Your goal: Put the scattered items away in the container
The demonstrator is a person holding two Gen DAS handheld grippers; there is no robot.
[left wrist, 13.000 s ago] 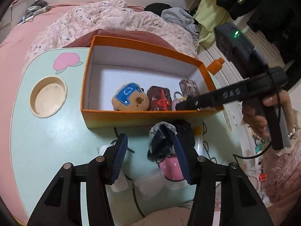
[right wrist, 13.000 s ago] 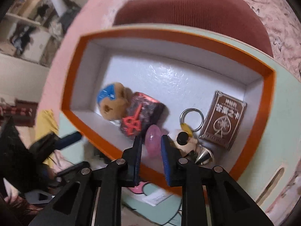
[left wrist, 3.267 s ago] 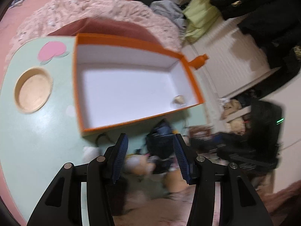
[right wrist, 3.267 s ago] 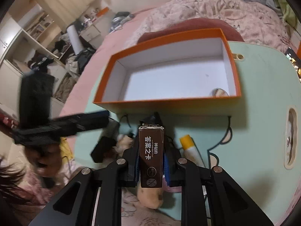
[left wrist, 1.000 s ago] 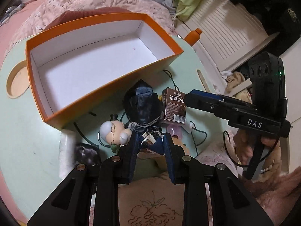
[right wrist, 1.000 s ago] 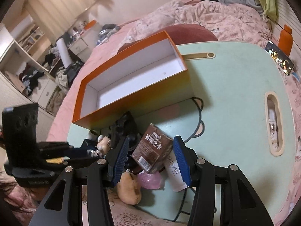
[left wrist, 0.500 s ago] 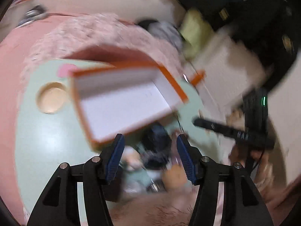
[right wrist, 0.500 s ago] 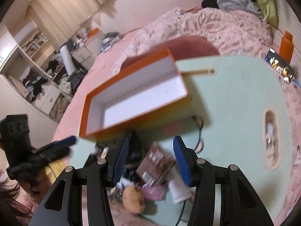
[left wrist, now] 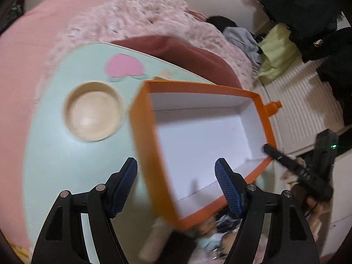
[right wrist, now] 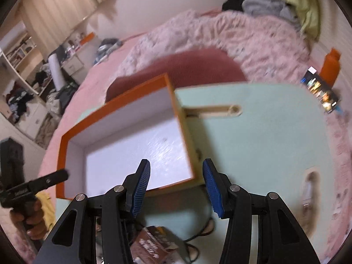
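Note:
An orange box with a white inside (left wrist: 261, 110) (right wrist: 66, 145) stands on the mint green table (left wrist: 55, 149) (right wrist: 253, 136), and nothing shows inside it. My left gripper (left wrist: 176, 184) is open and empty, held above the box's near left corner. My right gripper (right wrist: 176, 187) is open and empty above the box's near right corner. Scattered items lie blurred in front of the box (left wrist: 220, 231). A brown card box (right wrist: 154, 246) lies below my right gripper. Each gripper shows in the other's view (left wrist: 297, 167) (right wrist: 33, 184).
The table has a round cup recess (left wrist: 93, 112), a pink heart mark (left wrist: 123, 67), a slot (right wrist: 215, 110) and a handle hole (right wrist: 308, 187). A pink quilted bed (right wrist: 231, 37) lies behind. A phone (right wrist: 321, 92) and an orange bottle (right wrist: 331, 65) sit at the right.
Both grippers have risen and swung from the pile toward the orange box. My left gripper let go of a small metal item and opened wide. My right gripper stays open.

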